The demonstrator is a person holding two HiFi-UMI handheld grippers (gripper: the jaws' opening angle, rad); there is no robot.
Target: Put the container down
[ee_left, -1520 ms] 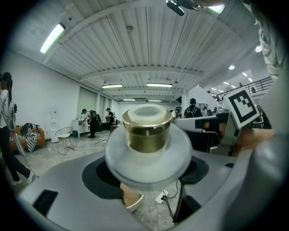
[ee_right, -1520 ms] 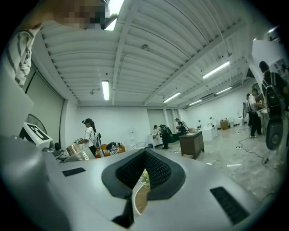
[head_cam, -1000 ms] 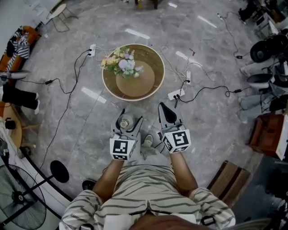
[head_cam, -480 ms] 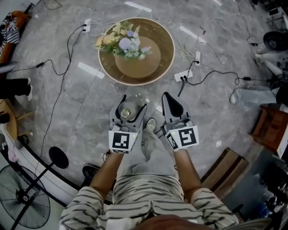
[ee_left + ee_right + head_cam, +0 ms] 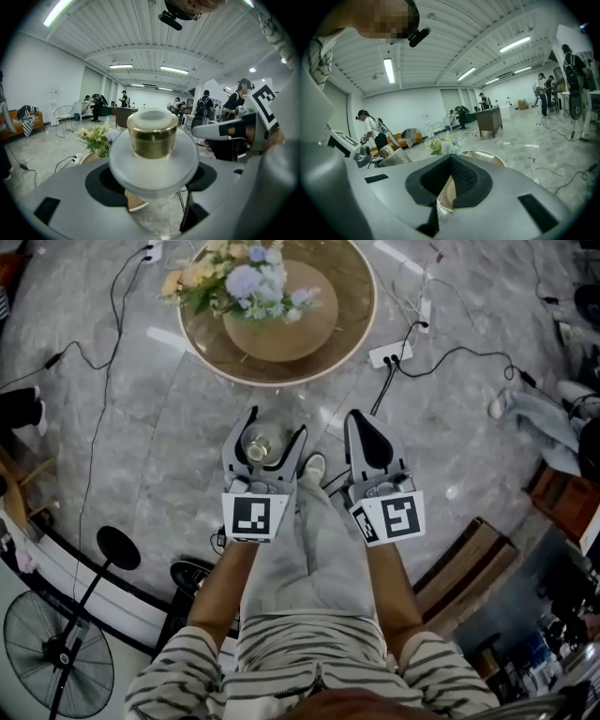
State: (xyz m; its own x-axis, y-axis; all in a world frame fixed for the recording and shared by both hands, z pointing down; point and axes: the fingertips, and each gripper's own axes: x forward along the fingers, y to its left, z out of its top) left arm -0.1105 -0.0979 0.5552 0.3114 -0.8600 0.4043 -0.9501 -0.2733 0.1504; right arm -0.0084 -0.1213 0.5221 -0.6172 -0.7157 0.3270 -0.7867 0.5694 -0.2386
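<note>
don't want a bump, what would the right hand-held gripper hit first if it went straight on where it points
Probably the round wooden table: its rim shows just past the shut tips of the right hand-held gripper, with the flowers further back. Depth is unclear, and nothing nearer shows.

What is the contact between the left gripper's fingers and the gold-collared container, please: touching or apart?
Touching. The left gripper view shows the gold-collared container wedged between the left gripper's fingers, its frosted shoulder pressed against both.
</note>
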